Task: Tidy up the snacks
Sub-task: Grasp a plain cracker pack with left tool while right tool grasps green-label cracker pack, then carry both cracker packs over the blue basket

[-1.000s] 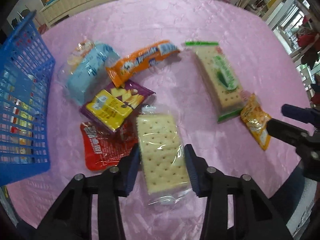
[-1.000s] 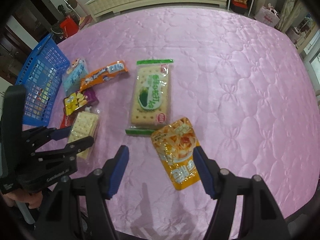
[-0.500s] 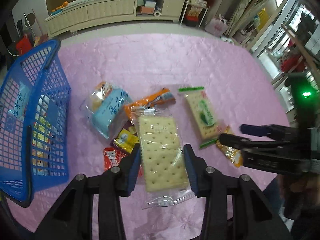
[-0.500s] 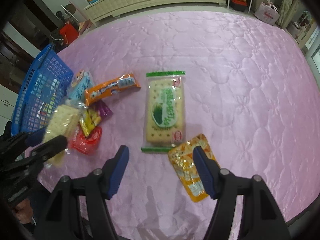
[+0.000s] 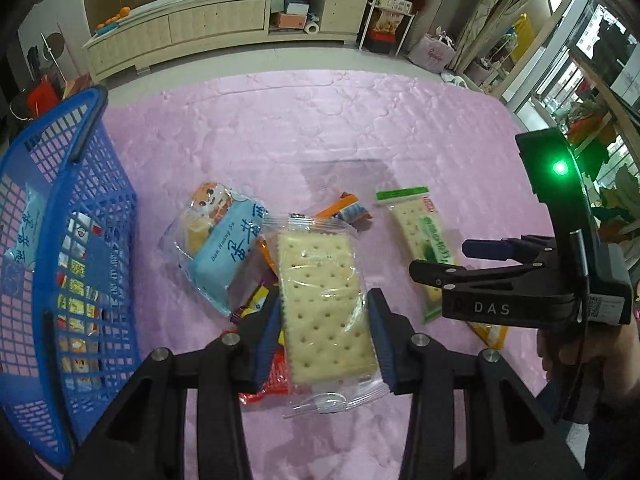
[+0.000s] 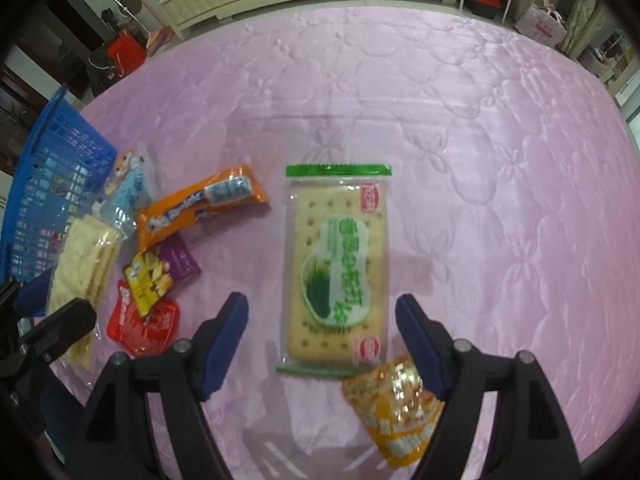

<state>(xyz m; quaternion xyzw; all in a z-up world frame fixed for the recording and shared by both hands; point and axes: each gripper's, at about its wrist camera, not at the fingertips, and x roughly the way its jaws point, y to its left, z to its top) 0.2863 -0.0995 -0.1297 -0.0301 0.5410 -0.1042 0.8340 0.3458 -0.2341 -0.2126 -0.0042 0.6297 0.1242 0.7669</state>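
Observation:
My left gripper (image 5: pixel 325 332) is shut on a clear pack of plain crackers (image 5: pixel 324 304) and holds it well above the pink cloth (image 5: pixel 328 120); the pack also shows in the right wrist view (image 6: pixel 82 268). A blue basket (image 5: pixel 60 240) stands at the left. My right gripper (image 6: pixel 322 344) is open and empty, hovering over a green-printed cracker pack (image 6: pixel 338 264), with an orange-yellow snack pouch (image 6: pixel 396 404) near its right finger.
On the cloth lie a light-blue cake pack (image 5: pixel 224 248), an orange bar wrapper (image 6: pixel 200 204), a purple-yellow packet (image 6: pixel 160 272) and a red sachet (image 6: pixel 142 324). The basket holds several packets. A cabinet (image 5: pixel 224 24) stands beyond the table.
My left gripper has lifted the plain cracker pack off the cloth and risen high. My right gripper has moved left from the orange-yellow pouch to above the green cracker pack.

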